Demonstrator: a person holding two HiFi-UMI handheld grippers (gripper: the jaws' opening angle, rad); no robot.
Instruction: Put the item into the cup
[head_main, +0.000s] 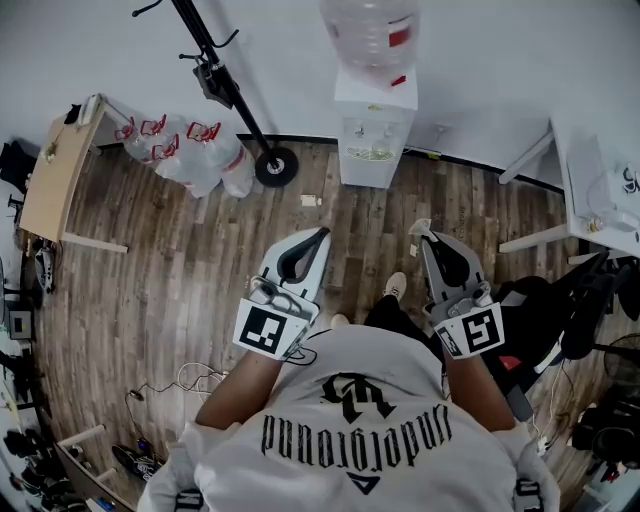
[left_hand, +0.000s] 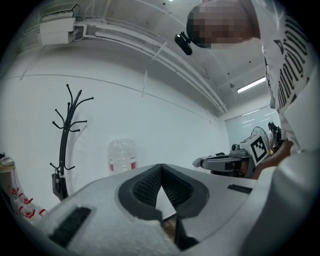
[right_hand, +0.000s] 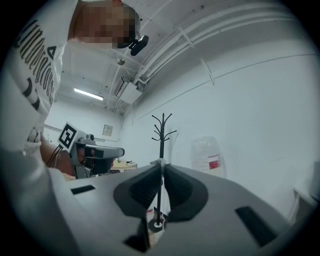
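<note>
Both tongs closed on nothing, over a brown wood-plank floor (head_main: 180, 290).
I count one large clear plastic water bottle (head_main: 372, 35) on one white dispenser (head_main: 375, 125) at the white wall (head_main: 500, 60), and one black coat stand (head_main: 225, 80) beside clear bags with red handles (head_main: 190, 150). Left gripper (head_main: 322, 232) and right gripper (head_main: 419, 229) have their jaws together. I cannot place the cup or item in any view.
</note>
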